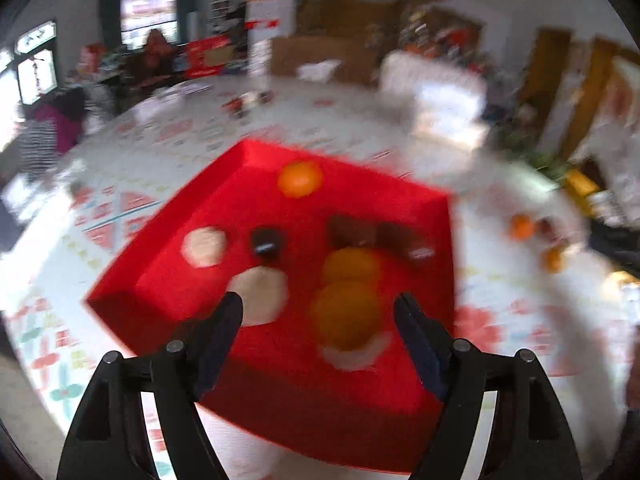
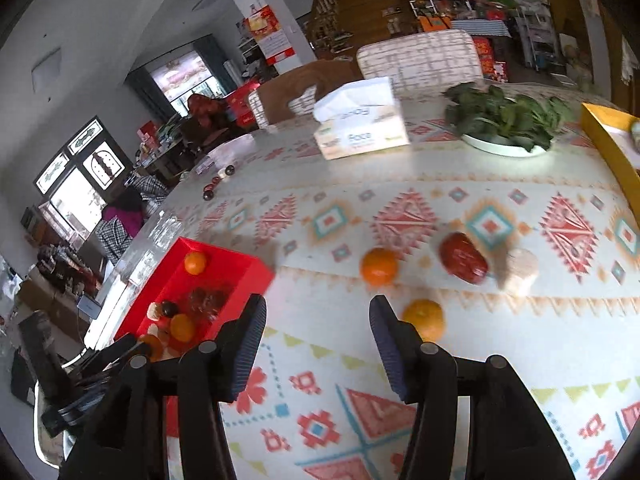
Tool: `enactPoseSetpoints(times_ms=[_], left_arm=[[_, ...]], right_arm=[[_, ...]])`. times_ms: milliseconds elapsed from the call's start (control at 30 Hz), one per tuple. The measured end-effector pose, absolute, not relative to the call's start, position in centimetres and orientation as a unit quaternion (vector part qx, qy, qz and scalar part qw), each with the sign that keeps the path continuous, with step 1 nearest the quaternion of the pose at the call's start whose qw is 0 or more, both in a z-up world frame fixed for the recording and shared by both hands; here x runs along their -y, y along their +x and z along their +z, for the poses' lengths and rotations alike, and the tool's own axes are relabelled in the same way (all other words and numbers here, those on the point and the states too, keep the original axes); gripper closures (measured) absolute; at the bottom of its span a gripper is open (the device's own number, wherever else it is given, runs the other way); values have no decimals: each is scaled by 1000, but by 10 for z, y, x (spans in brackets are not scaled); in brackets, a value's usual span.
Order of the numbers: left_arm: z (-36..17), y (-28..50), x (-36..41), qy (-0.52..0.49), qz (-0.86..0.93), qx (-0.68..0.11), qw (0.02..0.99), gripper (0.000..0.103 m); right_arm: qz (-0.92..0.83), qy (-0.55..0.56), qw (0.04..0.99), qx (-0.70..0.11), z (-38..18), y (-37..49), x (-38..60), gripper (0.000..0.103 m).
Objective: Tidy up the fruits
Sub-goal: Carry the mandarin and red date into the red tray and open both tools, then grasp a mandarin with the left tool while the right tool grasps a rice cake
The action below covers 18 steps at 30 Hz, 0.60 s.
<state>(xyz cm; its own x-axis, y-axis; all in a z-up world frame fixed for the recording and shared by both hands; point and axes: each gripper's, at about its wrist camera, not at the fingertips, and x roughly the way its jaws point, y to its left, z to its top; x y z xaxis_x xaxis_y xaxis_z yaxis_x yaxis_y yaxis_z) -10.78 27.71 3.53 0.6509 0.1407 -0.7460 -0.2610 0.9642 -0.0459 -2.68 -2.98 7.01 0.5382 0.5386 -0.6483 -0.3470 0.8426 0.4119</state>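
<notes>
R gripper (image 2: 318, 344) hangs over the patterned tablecloth (image 2: 400, 420), jaws apart, nothing between them. Nearest loose fruit: an orange (image 2: 425, 319) just beside the R finger. Further out a second orange (image 2: 378, 266), a red fruit (image 2: 463, 257) and a pale round fruit (image 2: 521, 269), all loose on the cloth, near each other but apart.

L gripper (image 1: 318, 340) is over the red tray (image 1: 392, 412), jaws wide, empty. Directly ahead inside the tray: two oranges (image 1: 346, 314) touching, pale round pieces (image 1: 262, 294), dark small fruits (image 1: 266, 242), one more orange (image 1: 300, 179) at the far wall. L view is motion-blurred, so the dark items may be dates or plums, can't tell.

Handling, judged: oranges are firm, light, round, will roll if nudged; take across the widest part, pads on opposite sides, moderate squeeze. Red fruit looks softer w/ glossy skin, could bruise or slip, so go gentle. Pale fruit has a rough surface, prob. easy grip.

View diff: R cam shows the loose fruit clearly, plus the tissue box (image 2: 360, 128) and plate of greens (image 2: 504, 120) far back, tray only at the left edge. L cam shows tray contents close up; loose fruit is only a blur at far right.
</notes>
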Motion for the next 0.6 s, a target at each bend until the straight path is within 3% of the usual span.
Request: enactPoseSetpoints(times_ms=[233, 433, 600], left_arm=[[67, -142, -329, -159, 168, -341, 911, 25], [95, -149, -303, -188, 59, -289, 937, 22], [96, -132, -258, -168, -14, -303, 938, 22]], right_arm=[[240, 125, 881, -389, 73, -33, 61, 45], [201, 143, 891, -382, 72, -26, 105, 44], [163, 147, 898, -382, 73, -19, 142, 44]])
